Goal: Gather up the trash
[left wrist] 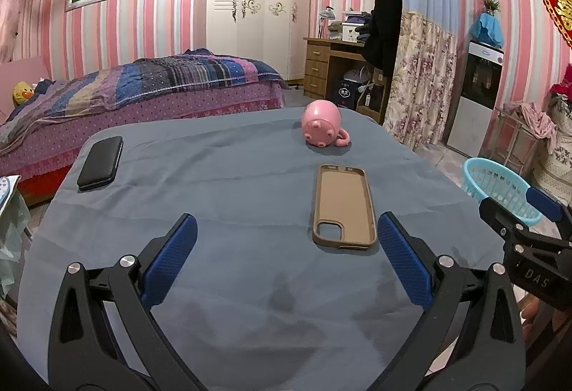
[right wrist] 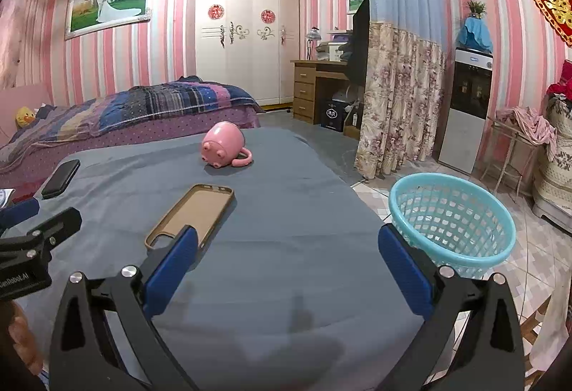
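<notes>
A tan phone case (left wrist: 344,206) lies open side up on the blue-grey tablecloth (left wrist: 232,194), just ahead of my left gripper (left wrist: 286,230), which is open and empty. The case also shows in the right wrist view (right wrist: 195,214), ahead and left of my open, empty right gripper (right wrist: 287,240). A pink mug (left wrist: 321,127) lies on its side at the far end of the table, seen again in the right wrist view (right wrist: 223,145). A black case (left wrist: 101,162) lies at the far left. A light blue mesh basket (right wrist: 452,219) stands on the floor right of the table.
The right gripper's body (left wrist: 529,240) shows at the right edge of the left wrist view, in front of the basket (left wrist: 500,189). A bed (left wrist: 143,87), a white wardrobe (left wrist: 254,4), a wooden desk (left wrist: 332,69) and a floral curtain (right wrist: 397,97) stand beyond the table.
</notes>
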`<state>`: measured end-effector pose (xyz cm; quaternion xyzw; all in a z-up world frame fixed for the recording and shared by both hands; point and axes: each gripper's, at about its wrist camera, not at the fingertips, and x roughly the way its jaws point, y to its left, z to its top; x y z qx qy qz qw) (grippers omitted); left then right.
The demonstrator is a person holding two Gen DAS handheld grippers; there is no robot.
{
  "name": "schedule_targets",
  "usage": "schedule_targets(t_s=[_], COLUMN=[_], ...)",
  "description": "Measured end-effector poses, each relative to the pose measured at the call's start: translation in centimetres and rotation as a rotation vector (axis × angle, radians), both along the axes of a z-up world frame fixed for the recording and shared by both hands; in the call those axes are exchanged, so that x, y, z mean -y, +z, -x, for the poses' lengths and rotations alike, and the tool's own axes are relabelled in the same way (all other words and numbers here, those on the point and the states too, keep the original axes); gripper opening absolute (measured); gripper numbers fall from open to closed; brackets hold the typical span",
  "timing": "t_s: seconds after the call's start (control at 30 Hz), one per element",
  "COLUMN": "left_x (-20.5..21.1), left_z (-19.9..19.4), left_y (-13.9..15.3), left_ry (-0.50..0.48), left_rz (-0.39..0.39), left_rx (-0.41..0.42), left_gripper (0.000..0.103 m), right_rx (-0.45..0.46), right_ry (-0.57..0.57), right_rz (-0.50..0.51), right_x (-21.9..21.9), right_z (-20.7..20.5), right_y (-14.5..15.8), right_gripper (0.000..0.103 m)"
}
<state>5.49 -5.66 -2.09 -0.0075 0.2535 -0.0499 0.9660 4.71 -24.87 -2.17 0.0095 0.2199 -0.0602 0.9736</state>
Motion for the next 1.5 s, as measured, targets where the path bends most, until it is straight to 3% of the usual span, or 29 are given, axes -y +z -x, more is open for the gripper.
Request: schedule_targets(t_s=[1.5], left_x=[-0.03], left_z=[0.4], left_y=[0.01], left_ry=[0.004], left_rz=[-0.028], left_rx=[0.021], left_gripper=[0.098], right_rx=[0.004], right_ry=[0.003], right_rz=[0.018], right_x=[0.18], right_z=[-0.17], right_y=[0.19], right_gripper=[0.099])
